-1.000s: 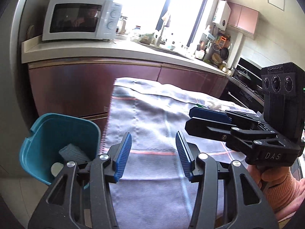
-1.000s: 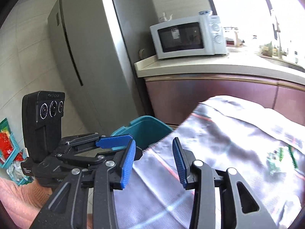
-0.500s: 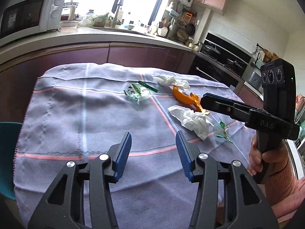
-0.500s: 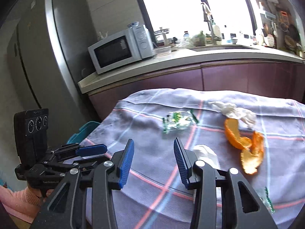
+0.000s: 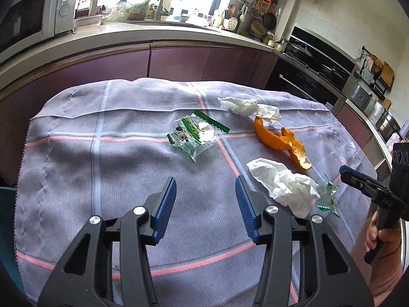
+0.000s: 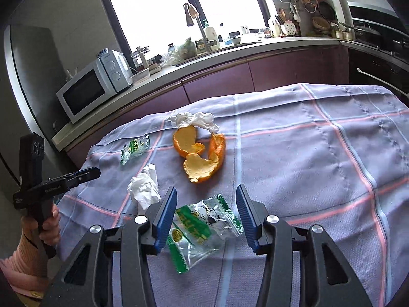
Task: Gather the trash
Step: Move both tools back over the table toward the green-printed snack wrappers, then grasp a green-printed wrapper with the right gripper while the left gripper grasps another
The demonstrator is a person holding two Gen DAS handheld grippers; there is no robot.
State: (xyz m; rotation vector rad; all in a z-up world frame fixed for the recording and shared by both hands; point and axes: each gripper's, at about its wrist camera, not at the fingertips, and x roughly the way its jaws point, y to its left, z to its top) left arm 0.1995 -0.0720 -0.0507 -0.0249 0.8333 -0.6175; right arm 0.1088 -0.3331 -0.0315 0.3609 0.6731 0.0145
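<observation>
Trash lies on a purple checked tablecloth [image 5: 102, 179]. A green clear wrapper [image 5: 196, 135] lies ahead of my open, empty left gripper [image 5: 205, 204]. An orange peel [image 5: 281, 140], a crumpled white tissue [image 5: 283, 184] and a far tissue [image 5: 250, 107] lie to its right. My right gripper [image 6: 205, 209] is open, above a second green wrapper [image 6: 202, 227] that lies between its fingers. The peel [image 6: 202, 153], a tissue [image 6: 145, 189] and the first wrapper [image 6: 135, 148] lie beyond it.
A teal bin [image 5: 7, 230] shows at the table's left edge. A kitchen counter [image 5: 153, 33] with a microwave [image 6: 94, 87] runs behind the table. An oven [image 5: 306, 76] stands at the far right.
Both grippers have swung right, from the teal bin and fridge side to over the table. The trash has come into view, and the right gripper now stands over a green wrapper.
</observation>
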